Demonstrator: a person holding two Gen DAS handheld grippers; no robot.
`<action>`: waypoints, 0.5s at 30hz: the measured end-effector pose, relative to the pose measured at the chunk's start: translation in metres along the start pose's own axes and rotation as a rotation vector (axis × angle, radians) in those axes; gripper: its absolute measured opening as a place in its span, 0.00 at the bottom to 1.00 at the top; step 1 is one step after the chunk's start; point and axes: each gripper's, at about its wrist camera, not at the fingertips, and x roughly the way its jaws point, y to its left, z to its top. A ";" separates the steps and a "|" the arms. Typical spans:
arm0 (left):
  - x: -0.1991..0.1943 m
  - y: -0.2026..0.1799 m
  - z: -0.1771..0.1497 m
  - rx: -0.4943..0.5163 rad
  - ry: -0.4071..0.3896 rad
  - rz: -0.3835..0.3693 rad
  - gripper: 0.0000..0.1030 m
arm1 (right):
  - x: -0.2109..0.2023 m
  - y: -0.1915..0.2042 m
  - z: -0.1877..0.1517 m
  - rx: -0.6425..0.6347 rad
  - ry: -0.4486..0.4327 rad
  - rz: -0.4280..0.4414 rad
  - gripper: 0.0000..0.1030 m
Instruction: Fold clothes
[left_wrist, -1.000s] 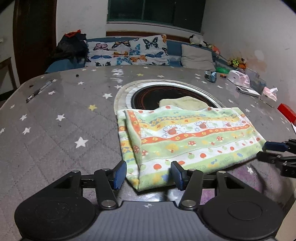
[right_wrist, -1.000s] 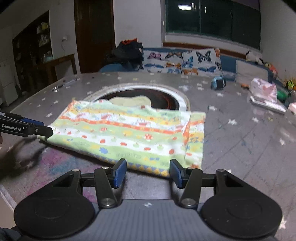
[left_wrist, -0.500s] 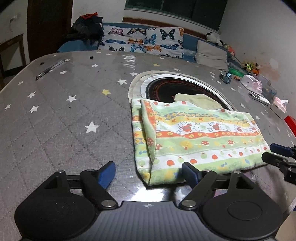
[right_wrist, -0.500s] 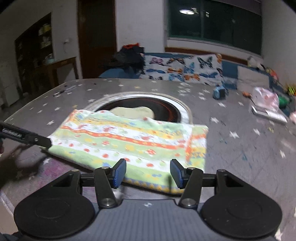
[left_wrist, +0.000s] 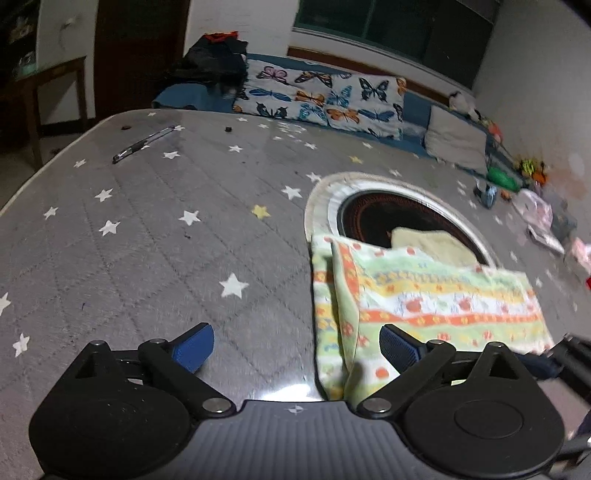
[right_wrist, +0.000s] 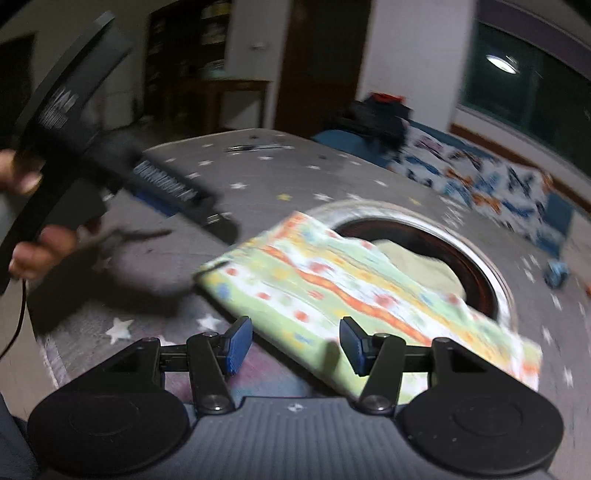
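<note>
A folded striped cloth (left_wrist: 424, 306) lies flat on the grey star-print tabletop (left_wrist: 147, 240), its far edge overlapping a round dark recess (left_wrist: 399, 218). The left tongs (left_wrist: 295, 347) are opening wide, the cloth's left end between them but untouched. The right tongs (right_wrist: 295, 345) stand half open over its near edge, gripping nothing. A pen (left_wrist: 142, 144) lies far off. Since a second ago, both views have shifted leftward.

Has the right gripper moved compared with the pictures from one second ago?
Yes. The right gripper has shifted toward the near-left corner of the folded patterned cloth; earlier it faced the cloth's right end.
</note>
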 end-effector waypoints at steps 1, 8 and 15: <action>0.000 0.001 0.002 -0.012 0.000 -0.007 0.98 | 0.004 0.006 0.004 -0.030 -0.001 0.004 0.52; 0.004 0.007 0.013 -0.075 0.014 -0.073 1.00 | 0.028 0.039 0.019 -0.151 0.003 0.048 0.50; 0.014 0.013 0.017 -0.170 0.065 -0.159 1.00 | 0.049 0.063 0.020 -0.237 0.029 0.030 0.34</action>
